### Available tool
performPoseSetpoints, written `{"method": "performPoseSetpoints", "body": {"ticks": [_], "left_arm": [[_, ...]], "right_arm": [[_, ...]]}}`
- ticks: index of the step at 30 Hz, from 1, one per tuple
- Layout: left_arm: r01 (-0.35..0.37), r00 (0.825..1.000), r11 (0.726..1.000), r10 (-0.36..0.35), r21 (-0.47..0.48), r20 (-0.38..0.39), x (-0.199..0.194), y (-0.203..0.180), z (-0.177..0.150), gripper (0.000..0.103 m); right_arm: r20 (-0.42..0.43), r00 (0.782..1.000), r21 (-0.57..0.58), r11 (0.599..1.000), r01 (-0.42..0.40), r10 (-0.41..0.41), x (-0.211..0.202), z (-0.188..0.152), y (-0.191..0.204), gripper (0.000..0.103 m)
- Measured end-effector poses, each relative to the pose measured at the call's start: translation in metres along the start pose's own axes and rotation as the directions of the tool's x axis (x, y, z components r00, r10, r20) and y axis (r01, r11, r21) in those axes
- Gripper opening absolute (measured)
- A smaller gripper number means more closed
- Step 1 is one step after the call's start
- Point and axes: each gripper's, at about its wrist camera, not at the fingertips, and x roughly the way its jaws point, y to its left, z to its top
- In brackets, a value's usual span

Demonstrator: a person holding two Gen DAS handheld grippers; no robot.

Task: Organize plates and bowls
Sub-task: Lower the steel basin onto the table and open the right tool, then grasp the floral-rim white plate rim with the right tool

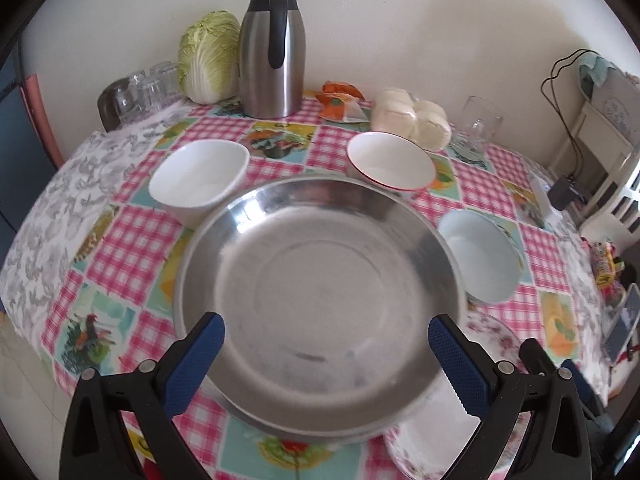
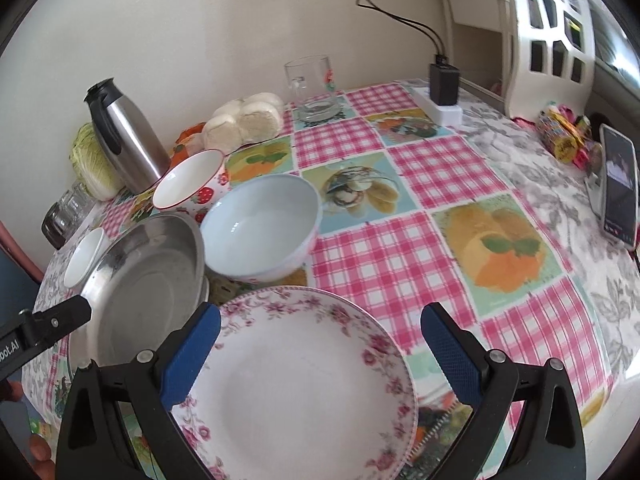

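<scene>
The left tongs (image 1: 326, 354) were held wide apart over the near rim of the steel plate (image 1: 316, 296), which appeared to sit on a second steel plate of like form, an edge of which showed beneath it; nothing was clamped. The right tongs (image 2: 320, 344) were likewise spread, with the floral plate (image 2: 304, 384) lying between the blue pads (image 2: 192, 356) but not gripped.

Three bowls stood behind the plates on the checked surface (image 2: 400, 248): a white bowl (image 1: 198, 178) at the left, a red-rimmed strawberry bowl (image 2: 190, 182) in the middle, and a pale blue bowl (image 2: 260, 226) just beside the steel plate's right edge.

Several hazards were judged likely. The steel rim was thin and smooth, so a shallow bite could be lost and the plate dropped onto the one below. The floral plate seemed to lie near the surface's front edge; a push in place of a clean grip could send it over. The blue bowl was close enough to both plates that it could be struck and tipped when either was lifted. The glass mug (image 2: 314, 88), the thermos (image 1: 274, 48) and the phone (image 2: 620, 184) stood well apart and were thought to be at little risk.
</scene>
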Motion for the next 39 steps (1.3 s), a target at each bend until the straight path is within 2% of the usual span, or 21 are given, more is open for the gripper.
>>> {"method": "performPoseSetpoints", "body": {"ticks": [3,7,9,13,17,22,23,25,31,39], "left_arm": [[0.047,0.999,0.999,-0.048,-0.028,-0.022,-0.002,-0.001,-0.005,0.102],[0.062,0.996,0.997,-0.064,-0.034,-0.065,-0.002,-0.007,-0.014,0.101],[0.079,0.993,0.996,-0.081,-0.033,-0.083,-0.003,-0.011,-0.018,0.097],[0.111,0.987,0.994,-0.113,-0.018,-0.117,-0.004,-0.018,-0.026,0.095],[0.134,0.978,0.991,-0.134,-0.011,-0.161,-0.002,-0.025,-0.034,0.093],[0.159,0.965,0.987,-0.156,-0.003,-0.210,-0.001,-0.031,-0.045,0.093],[0.155,0.966,0.988,-0.149,0.009,-0.210,-0.002,-0.033,-0.047,0.093],[0.151,0.967,0.988,-0.142,0.029,-0.212,-0.003,-0.037,-0.050,0.093],[0.160,0.959,0.986,-0.143,0.050,-0.243,0.001,-0.044,-0.056,0.089],[0.161,0.943,0.987,-0.146,0.027,-0.299,0.013,-0.043,-0.062,0.087]], "right_arm": [[-0.007,1.000,0.029,1.000,0.003,-0.003,-0.005,-0.003,-0.009,0.100],[-0.032,0.999,0.058,0.998,0.007,-0.005,-0.006,-0.008,-0.017,0.100],[-0.060,0.998,0.074,0.997,0.010,-0.006,-0.003,-0.011,-0.021,0.100],[-0.129,0.992,0.110,0.994,0.001,0.013,0.007,-0.016,-0.028,0.100],[-0.163,0.987,0.119,0.993,0.025,-0.005,0.014,-0.020,-0.033,0.099],[-0.183,0.983,0.145,0.988,0.045,-0.017,0.018,-0.022,-0.042,0.093],[-0.189,0.982,0.150,0.988,0.047,-0.018,0.019,-0.022,-0.043,0.091],[-0.199,0.980,0.157,0.986,0.051,-0.019,0.020,-0.023,-0.046,0.079],[-0.216,0.976,0.171,0.984,0.055,-0.017,0.022,-0.024,-0.051,0.069],[-0.231,0.973,0.192,0.980,0.052,-0.006,0.024,-0.027,-0.055,0.063]]}}
